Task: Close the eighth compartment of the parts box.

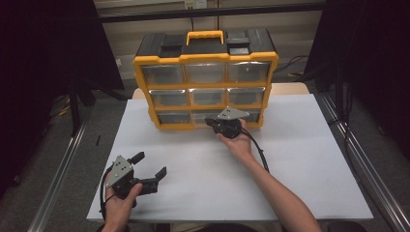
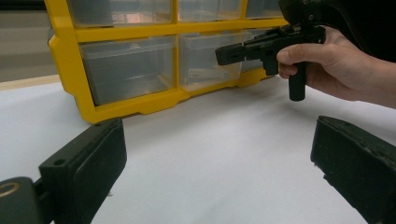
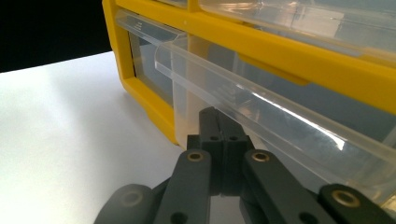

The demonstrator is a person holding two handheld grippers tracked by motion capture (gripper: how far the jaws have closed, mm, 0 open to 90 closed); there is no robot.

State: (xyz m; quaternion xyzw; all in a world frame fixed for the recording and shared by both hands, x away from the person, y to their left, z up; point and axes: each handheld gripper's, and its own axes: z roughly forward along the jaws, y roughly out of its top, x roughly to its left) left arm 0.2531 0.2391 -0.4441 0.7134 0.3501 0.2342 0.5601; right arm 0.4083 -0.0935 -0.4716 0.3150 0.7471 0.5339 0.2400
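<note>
- While parked wide apart low on the white counter [image 1: 300, 159], left tool [image 1: 145, 175] idle.
- Right tool [image 3: 218, 140] pressed together, seemingly nipping the bottom-middle clear drawer's lip [image 3: 261, 109] on the yellow organizer [image 1: 205, 58].
- Next: straight outward pull.

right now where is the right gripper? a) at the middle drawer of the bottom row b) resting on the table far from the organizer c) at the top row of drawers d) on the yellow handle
a: in the high view the right gripper sits against the bottom row of the yellow drawer organizer, at its middle drawer, jaws shut together under that drawer's clear lip.
</note>
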